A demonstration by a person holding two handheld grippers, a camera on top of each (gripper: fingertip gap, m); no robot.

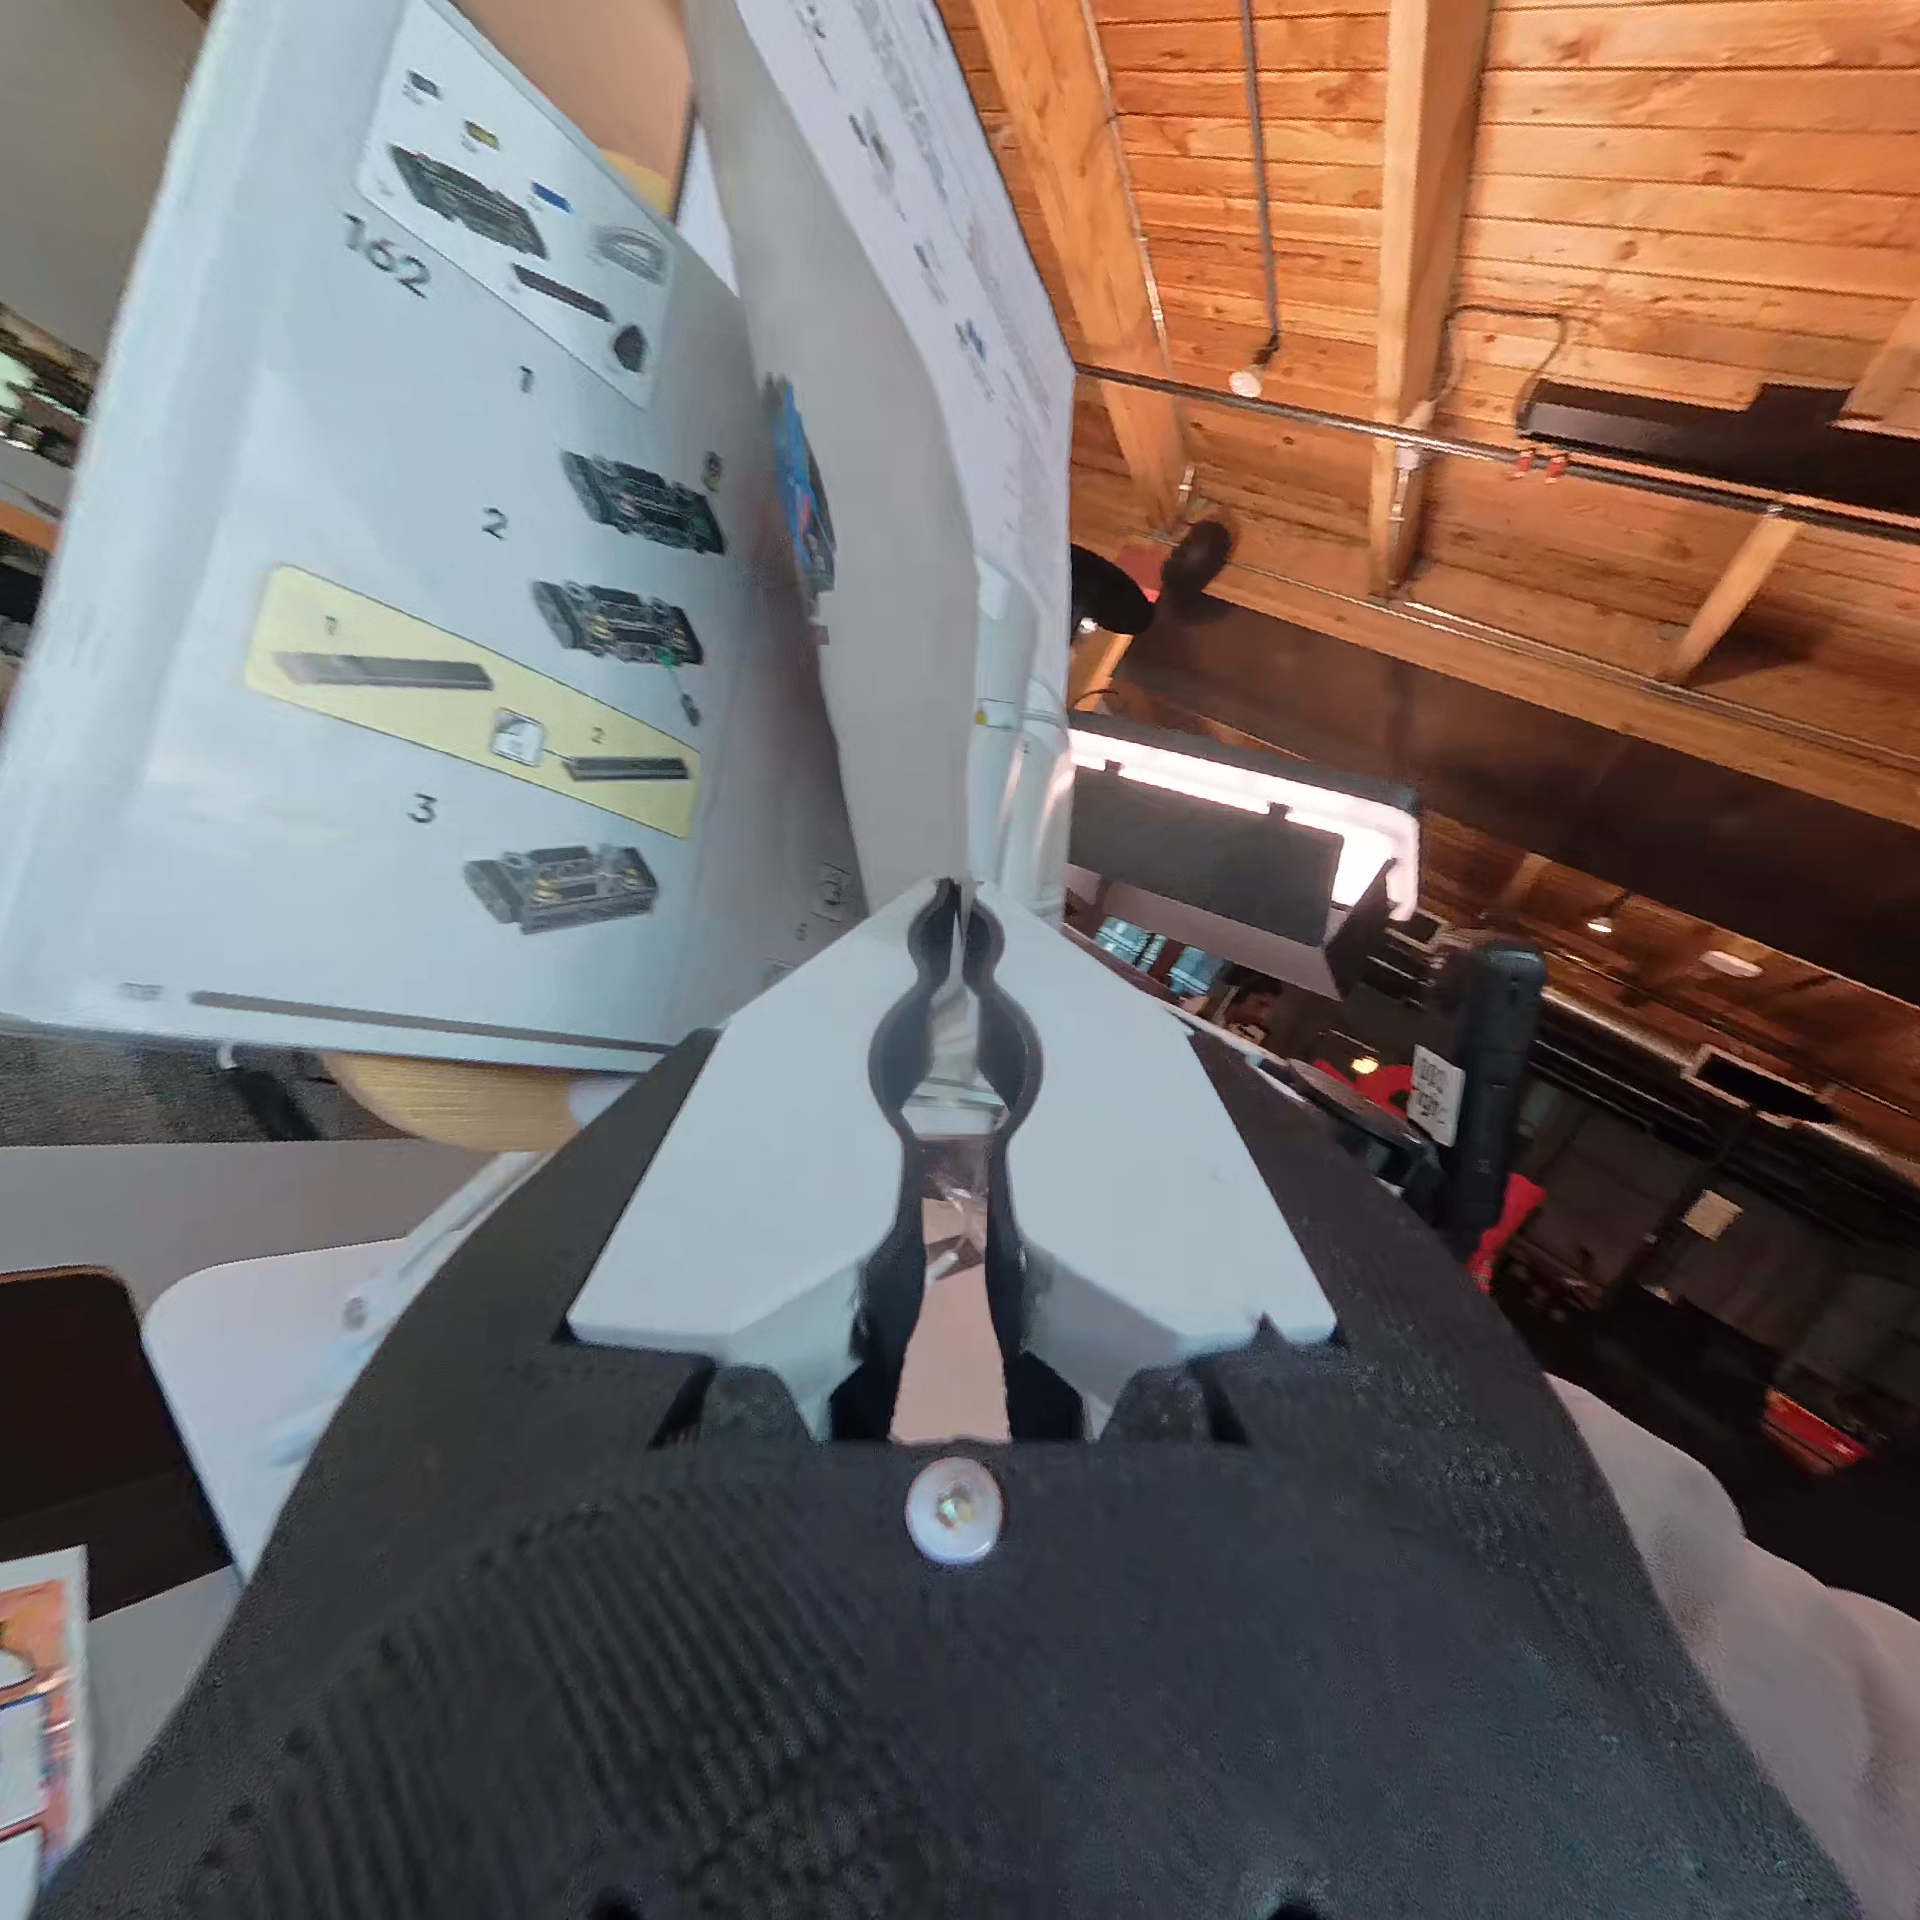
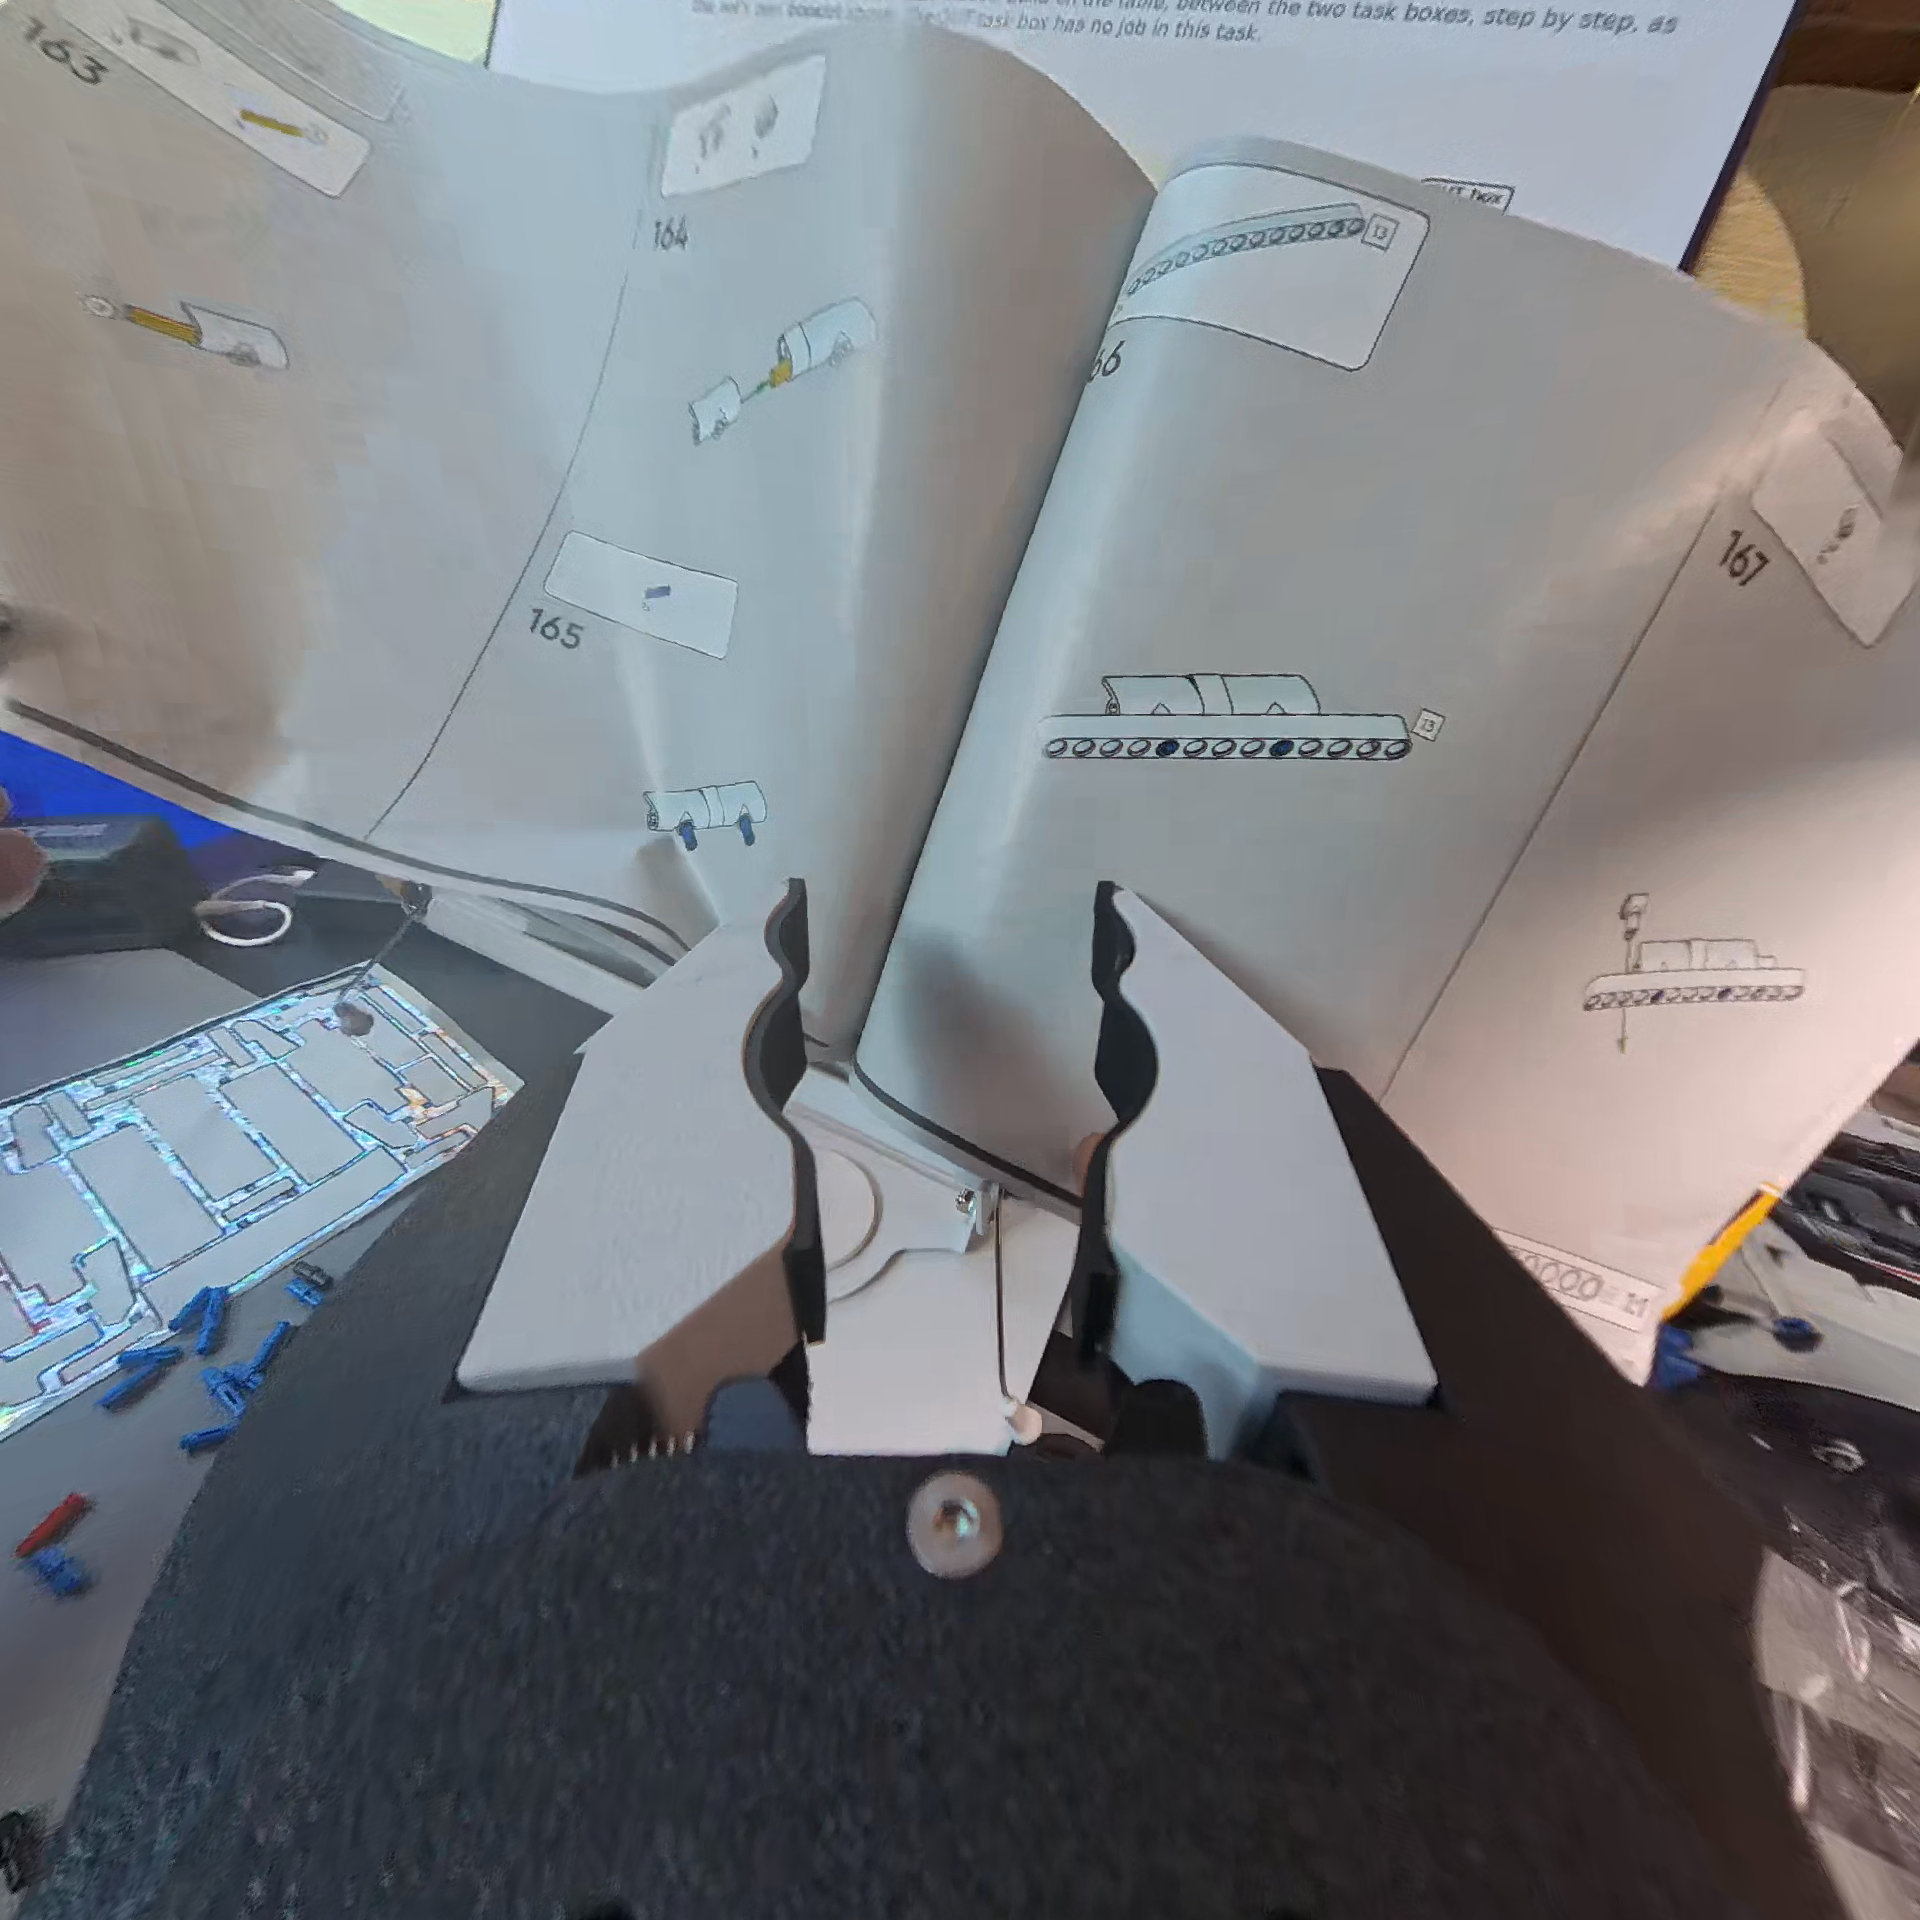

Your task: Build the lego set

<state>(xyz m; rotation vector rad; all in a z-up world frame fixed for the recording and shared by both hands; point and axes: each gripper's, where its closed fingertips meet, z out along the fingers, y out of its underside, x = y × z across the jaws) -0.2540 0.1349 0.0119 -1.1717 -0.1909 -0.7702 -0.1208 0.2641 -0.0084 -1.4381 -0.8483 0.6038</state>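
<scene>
Two grippers, left gripper (image 1: pixel 954 902) tilted upward, jaws clamping instruction booklet (image 1: pixel 894 582) page, right gripper (image 2: pixel 948 904) jaws spread.

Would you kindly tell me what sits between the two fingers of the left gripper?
In the left wrist view, the left gripper is pinching a thin page edge of the instruction booklet.

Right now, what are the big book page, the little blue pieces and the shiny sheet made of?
The book page looks like thin matte paper: it curls and bends. The blue pieces look like hard, smooth plastic pins. The shiny sheet seems to be foil sticker film, since its edges glitter in rainbow colours.
</scene>
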